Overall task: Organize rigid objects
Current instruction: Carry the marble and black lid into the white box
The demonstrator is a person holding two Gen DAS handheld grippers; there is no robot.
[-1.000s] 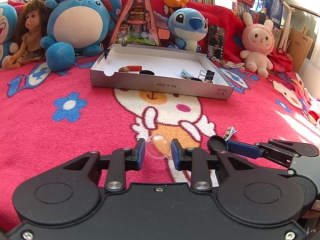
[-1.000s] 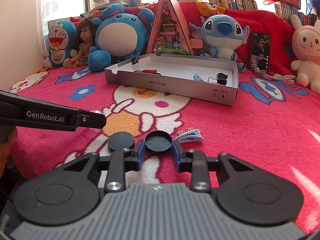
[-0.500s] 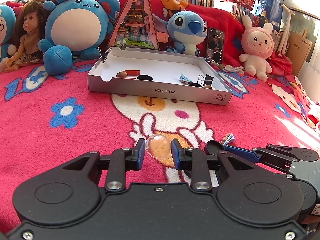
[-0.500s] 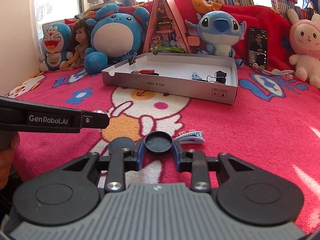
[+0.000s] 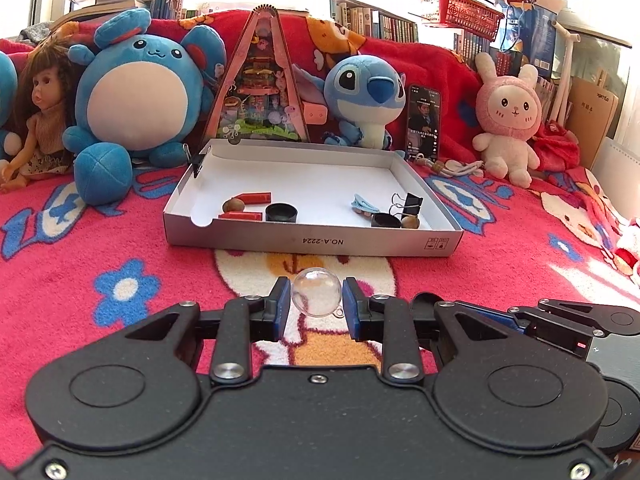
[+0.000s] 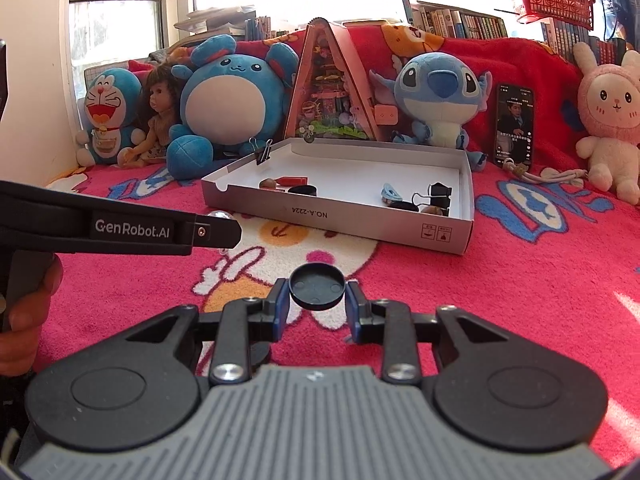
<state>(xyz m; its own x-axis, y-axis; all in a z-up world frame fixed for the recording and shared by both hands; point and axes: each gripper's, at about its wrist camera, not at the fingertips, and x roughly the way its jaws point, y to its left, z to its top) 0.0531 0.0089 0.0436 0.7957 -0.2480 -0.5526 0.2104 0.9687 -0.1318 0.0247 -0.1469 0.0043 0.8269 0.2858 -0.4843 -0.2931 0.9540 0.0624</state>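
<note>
Clear plastic ball (image 5: 317,291) pinched between the left gripper (image 5: 316,300) pads, black cap (image 6: 317,286) likewise clamped in the right gripper (image 6: 317,300), both held low above the red blanket (image 5: 120,248); best carried level over the near wall of the white box (image 5: 312,240) before either grip eases.

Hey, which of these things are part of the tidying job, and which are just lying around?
Job: clear ball in left tongs; black cap in right tongs; box with clips, caps and nuts.

Lying about: plush toys, doll, phone, books.
</note>
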